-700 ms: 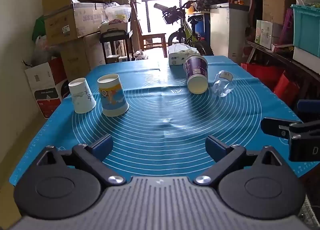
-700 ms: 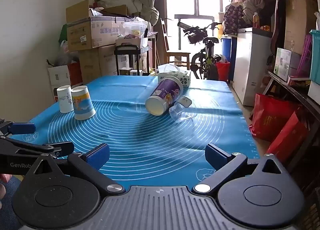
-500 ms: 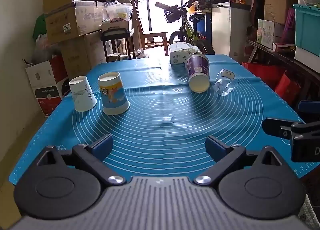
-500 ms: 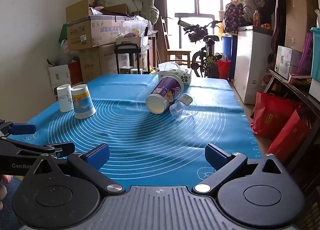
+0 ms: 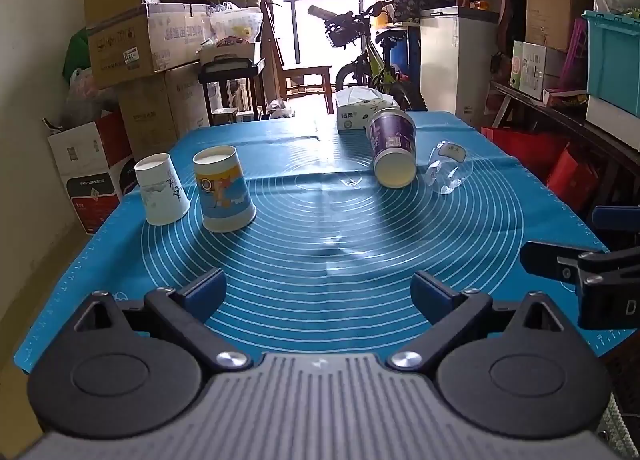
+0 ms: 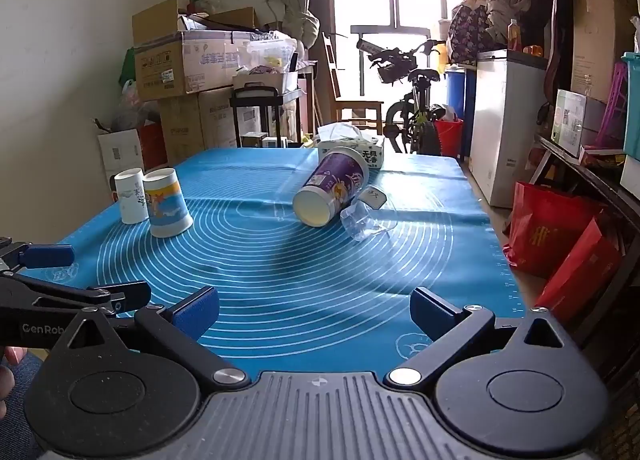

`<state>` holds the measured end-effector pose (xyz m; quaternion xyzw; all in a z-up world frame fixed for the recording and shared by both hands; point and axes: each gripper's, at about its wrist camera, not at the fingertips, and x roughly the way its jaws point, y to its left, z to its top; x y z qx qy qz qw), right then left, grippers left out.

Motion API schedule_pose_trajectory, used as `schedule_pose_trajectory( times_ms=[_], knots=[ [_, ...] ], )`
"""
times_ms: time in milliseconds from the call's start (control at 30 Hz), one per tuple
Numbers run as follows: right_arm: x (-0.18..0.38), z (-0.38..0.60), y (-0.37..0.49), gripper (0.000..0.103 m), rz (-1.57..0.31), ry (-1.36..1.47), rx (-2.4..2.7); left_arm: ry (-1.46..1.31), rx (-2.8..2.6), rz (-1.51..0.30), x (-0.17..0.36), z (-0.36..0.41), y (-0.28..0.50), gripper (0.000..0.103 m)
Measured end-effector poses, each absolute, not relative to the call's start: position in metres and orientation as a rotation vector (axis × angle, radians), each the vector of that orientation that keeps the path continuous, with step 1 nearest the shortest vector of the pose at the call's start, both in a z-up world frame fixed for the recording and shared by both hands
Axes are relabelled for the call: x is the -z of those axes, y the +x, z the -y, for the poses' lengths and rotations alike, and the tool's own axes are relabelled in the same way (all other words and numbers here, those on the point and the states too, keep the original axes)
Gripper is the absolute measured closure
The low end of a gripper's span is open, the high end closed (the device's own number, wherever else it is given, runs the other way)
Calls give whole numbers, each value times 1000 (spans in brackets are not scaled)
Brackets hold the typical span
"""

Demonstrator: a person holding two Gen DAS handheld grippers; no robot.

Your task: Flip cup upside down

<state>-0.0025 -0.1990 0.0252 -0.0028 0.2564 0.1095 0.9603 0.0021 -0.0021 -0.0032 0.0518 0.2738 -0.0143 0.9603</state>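
Blue silicone mat [image 5: 320, 228] fills both views almost exactly as it did half a second ago; the cameras have only eased fractionally closer, so no flip has begun. Left gripper [image 5: 318, 290] and right gripper [image 6: 314, 310] both hang released and empty. Far ahead of the right jaws, the purple paper cup [image 6: 334, 190] lies on its side, touching the toppled clear plastic cup [image 6: 366, 216]. Ahead-left, the white paper cup [image 5: 162, 190] and cartoon-print cup [image 5: 224, 190] already stand inverted.

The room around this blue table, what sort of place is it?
Probably a spare room at home used for storage: stacked cardboard boxes along the wall, a bicycle by the window, a white chest freezer.
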Motion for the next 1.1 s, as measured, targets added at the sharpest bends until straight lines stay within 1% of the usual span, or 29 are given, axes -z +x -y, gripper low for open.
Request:
schedule_pose_trajectory(
  times_ms=[1100],
  knots=[
    [-27,198,-1,0,-517,-18,-228,114,35,-549,4,3,4,5]
  ],
)
